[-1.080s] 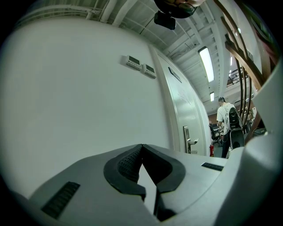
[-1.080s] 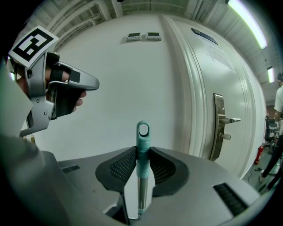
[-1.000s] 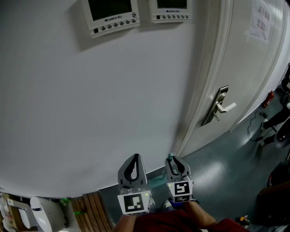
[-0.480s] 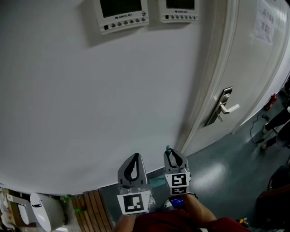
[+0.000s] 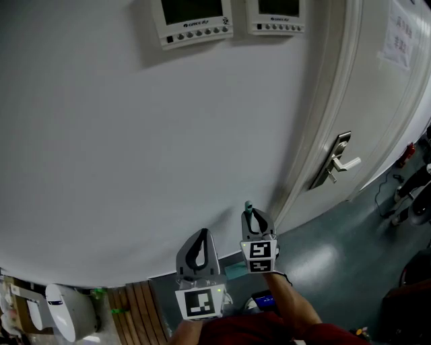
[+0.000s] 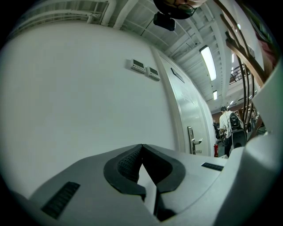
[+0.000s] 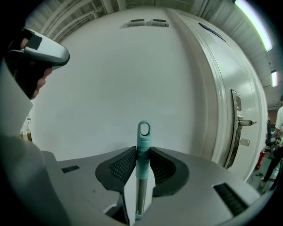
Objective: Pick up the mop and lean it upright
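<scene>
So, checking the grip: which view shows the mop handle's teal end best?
The right gripper view: the teal end sits large, clamped in the right gripper. The head view shows only its tip; the left gripper view, nothing.

I face a big white wall (image 5: 135, 148). Two small screens (image 5: 195, 20) hang left of the door (image 5: 387, 114). The floor (image 5: 330, 256) by the door is shiny.
</scene>
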Tool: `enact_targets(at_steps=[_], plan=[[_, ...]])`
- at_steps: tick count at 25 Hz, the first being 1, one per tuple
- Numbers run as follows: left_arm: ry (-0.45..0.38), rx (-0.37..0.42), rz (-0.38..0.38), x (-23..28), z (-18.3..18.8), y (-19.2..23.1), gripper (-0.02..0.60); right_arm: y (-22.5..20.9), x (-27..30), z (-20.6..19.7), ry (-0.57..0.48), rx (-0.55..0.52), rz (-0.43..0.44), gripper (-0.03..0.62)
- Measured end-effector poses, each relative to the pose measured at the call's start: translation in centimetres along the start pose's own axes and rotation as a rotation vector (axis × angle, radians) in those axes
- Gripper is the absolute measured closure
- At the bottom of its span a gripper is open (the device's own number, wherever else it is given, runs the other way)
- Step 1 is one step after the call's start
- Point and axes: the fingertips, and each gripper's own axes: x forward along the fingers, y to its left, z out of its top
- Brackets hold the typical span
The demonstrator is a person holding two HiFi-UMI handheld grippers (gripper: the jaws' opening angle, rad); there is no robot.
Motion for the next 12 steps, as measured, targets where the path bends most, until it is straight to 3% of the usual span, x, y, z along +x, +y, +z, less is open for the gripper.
enact_targets(at_steps=[12], plan=[[0.003,0.001,0.020,-0.1,-0.2,1.1,0.568,0.3,2.2,0.3,0.000,-0.001,-0.003,0.485]])
